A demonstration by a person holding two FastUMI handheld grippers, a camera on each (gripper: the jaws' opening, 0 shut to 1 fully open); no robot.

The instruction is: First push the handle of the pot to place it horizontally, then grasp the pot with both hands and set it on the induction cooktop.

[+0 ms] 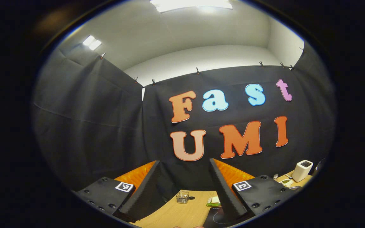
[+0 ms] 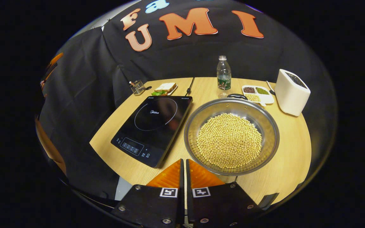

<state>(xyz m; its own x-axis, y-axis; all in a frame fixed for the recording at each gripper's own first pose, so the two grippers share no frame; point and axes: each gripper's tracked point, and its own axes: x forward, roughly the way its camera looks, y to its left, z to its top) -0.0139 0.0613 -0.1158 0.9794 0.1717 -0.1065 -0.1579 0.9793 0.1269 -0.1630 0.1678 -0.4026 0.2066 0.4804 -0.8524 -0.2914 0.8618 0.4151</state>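
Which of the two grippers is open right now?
The left gripper: in its own view its fingers are spread wide apart over the table edge. The right gripper has its fingers nearly touching, in front of the pot.

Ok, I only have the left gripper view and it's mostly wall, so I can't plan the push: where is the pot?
Observer: In the right gripper view the pot, full of beans, sits on the table just right of the cooktop, not on it.
Operator: Which way does its handle point?
Observer: A dark handle shows at the far rim, toward the bottle.
Operator: And the right gripper?
Observer: The right gripper is shut and empty, close to the pot's near rim; I see no contact.
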